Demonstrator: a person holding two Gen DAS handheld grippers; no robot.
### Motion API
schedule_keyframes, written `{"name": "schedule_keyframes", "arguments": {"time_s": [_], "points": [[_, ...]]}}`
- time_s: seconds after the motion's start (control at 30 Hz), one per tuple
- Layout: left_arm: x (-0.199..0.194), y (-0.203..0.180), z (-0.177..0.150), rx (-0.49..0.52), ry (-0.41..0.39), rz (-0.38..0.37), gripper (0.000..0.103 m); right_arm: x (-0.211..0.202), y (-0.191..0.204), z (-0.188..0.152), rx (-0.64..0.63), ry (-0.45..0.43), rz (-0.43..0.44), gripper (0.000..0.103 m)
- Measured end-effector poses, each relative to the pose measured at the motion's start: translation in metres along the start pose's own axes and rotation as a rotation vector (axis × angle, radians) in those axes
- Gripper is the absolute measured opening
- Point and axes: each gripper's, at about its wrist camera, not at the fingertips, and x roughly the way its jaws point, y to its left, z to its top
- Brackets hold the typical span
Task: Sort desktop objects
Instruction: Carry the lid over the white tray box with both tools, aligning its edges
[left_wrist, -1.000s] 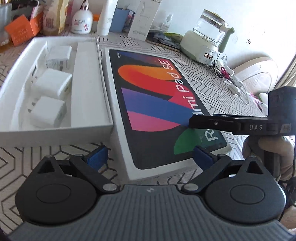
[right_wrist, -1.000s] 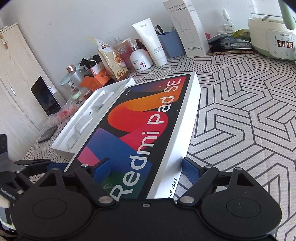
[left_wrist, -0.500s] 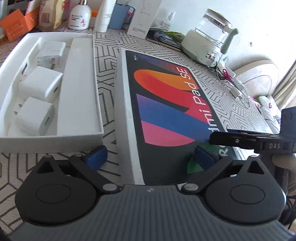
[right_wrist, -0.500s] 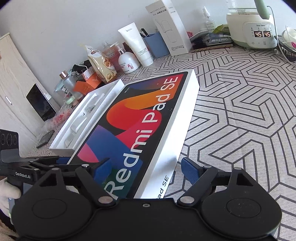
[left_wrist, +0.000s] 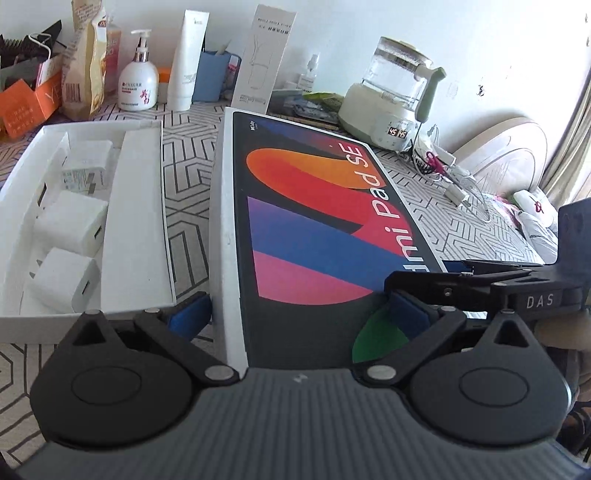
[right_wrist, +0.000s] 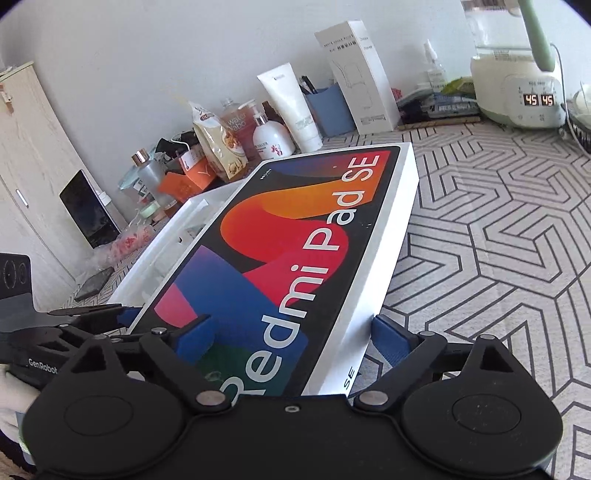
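Note:
A Redmi Pad SE box (left_wrist: 314, 236), dark with orange, red, blue and pink shapes and white sides, lies lengthwise between both grippers. My left gripper (left_wrist: 297, 315) is open and straddles its near left corner. One blue pad (left_wrist: 188, 317) sits against the white side wall and the other rests over the top face. My right gripper (right_wrist: 290, 338) is open and straddles the near right corner of the box (right_wrist: 295, 243) the same way. It shows side-on in the left wrist view (left_wrist: 417, 275). A white tray (left_wrist: 85, 325) holding three white chargers (left_wrist: 70, 225) lies left of the box.
Along the back wall stand a lotion bottle (left_wrist: 138, 81), a white tube (left_wrist: 186, 59), a tall white carton (left_wrist: 262, 59) and an orange box (left_wrist: 26, 103). A glass kettle (left_wrist: 391, 96) and loose cables (left_wrist: 454, 181) sit far right. A pale cabinet (right_wrist: 33, 184) stands left.
A strip of patterned tabletop has opened between the box and the tray, which touched before. Both grippers have come closer onto the box's near corners, with jaws equally wide.

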Motion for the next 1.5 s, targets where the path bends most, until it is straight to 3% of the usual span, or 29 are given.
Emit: {"name": "schedule_keyframes", "arguments": {"time_s": [0.13,0.27,0.47,0.6,1.1,1.23,1.5], "points": [[-0.020,0.005,0.000,0.009,-0.062,0.009,0.103,-0.009,0.015,0.005,-0.022,-0.040,0.009,0.095],[-0.036,0.025,-0.004,-0.050,-0.092,0.039,0.103,-0.002,0.037,0.006,-0.061,-0.069,0.023,0.095],[-0.061,0.067,-0.007,-0.118,-0.139,0.138,0.103,0.042,0.061,0.011,-0.060,-0.046,0.133,0.095],[-0.070,0.092,-0.009,-0.163,-0.188,0.166,0.103,0.065,0.088,0.012,-0.106,-0.048,0.149,0.095],[-0.065,0.145,0.016,-0.180,-0.171,0.184,0.103,0.110,0.114,0.030,-0.047,-0.054,0.162,0.094],[-0.055,0.159,0.013,-0.275,-0.149,0.200,0.103,0.116,0.115,0.030,-0.032,-0.060,0.158,0.094],[-0.053,0.159,0.017,-0.251,-0.181,0.206,0.102,0.121,0.114,0.031,-0.020,-0.077,0.153,0.093]]}}
